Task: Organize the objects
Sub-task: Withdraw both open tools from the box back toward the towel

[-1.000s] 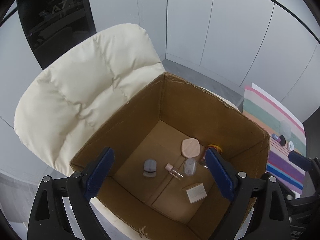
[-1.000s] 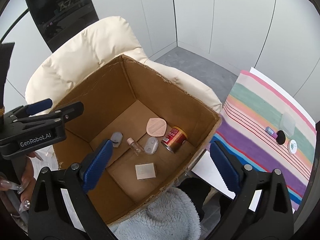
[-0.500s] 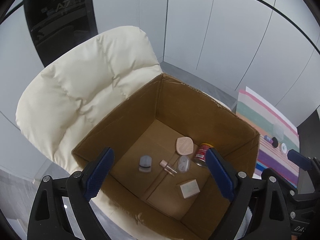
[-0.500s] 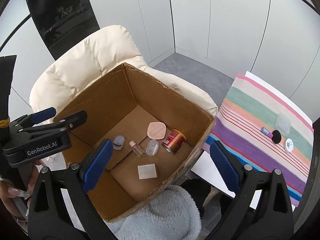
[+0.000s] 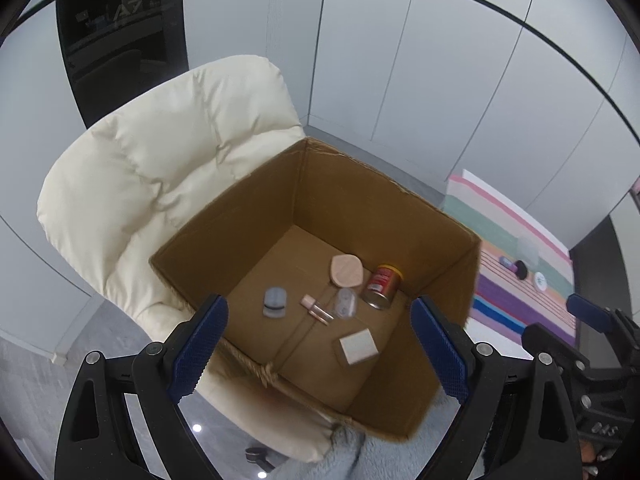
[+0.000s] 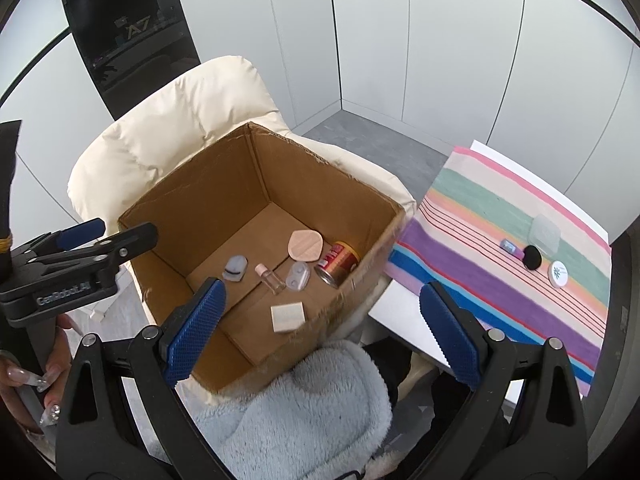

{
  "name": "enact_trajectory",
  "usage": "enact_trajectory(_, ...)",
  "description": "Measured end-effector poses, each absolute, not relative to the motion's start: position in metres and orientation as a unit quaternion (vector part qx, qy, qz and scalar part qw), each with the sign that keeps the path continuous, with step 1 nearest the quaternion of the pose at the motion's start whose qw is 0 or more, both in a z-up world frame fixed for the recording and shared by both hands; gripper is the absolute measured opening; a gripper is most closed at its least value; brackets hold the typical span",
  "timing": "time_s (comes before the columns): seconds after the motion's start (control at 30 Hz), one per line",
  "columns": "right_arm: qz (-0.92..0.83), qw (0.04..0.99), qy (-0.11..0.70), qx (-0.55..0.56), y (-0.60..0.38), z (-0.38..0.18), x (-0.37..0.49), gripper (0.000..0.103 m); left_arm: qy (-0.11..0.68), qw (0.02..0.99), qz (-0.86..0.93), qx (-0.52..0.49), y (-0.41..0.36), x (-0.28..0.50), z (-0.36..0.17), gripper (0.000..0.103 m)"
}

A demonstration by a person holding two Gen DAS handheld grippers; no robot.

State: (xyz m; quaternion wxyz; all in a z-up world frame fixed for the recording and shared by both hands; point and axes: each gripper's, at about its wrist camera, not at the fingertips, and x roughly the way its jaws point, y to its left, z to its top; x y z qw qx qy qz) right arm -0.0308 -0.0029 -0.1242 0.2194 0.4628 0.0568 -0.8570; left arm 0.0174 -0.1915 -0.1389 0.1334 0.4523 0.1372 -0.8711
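Note:
An open cardboard box (image 5: pixel 224 236) (image 6: pixel 188 196) stands on a cream padded chair (image 5: pixel 160 160). On its floor lie a red can (image 5: pixel 380 286) (image 6: pixel 338 262) on its side, a peach puff (image 5: pixel 346 268) (image 6: pixel 305 244), a small clear bottle (image 5: pixel 317 310) (image 6: pixel 270 279), a clear case (image 5: pixel 346 302) (image 6: pixel 298 275), a grey cap-like piece (image 5: pixel 275 301) (image 6: pixel 236 267) and a white square block (image 5: pixel 359 346) (image 6: pixel 287 317). My left gripper (image 5: pixel 320 348) hangs open above the box's near rim, nothing between its pads. My right gripper (image 6: pixel 320 328) is also open and empty, above the box's near right corner.
To the right a striped cloth (image 6: pixel 500 264) covers a white table and carries a clear lidded box (image 6: pixel 544 234), a black round piece (image 6: pixel 532 258), a small purple item (image 6: pixel 510 247) and a white round tin (image 6: pixel 559 274). A fluffy pale-blue sleeve (image 6: pixel 304 408) lies below the box.
Both grippers have drawn back and up from the box, so the box looks smaller and its near rim has come into view. The things inside lie as before.

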Motion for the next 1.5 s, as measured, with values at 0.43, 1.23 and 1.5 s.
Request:
enact_trajectory(0.43,-0.857,0.220,0.071,0.461,0.008,-0.123,0.010,0.099,0.123,0.117,-0.876,0.452,-0.175,0.054,-0.136,0.094)
enact_trajectory(1.23,-0.871,0.174,0.047,0.456,0.049,-0.115,0.016,0.099,0.044,0.081,-0.894,0.439,-0.119,0.031,-0.130,0.094)
enact_trajectory(1.5,-0.882,0.121,0.019,0.455,0.101,-0.111,0.016,0.099,0.022,0.038,-0.896,0.441,-0.075,0.008,-0.131,0.094)
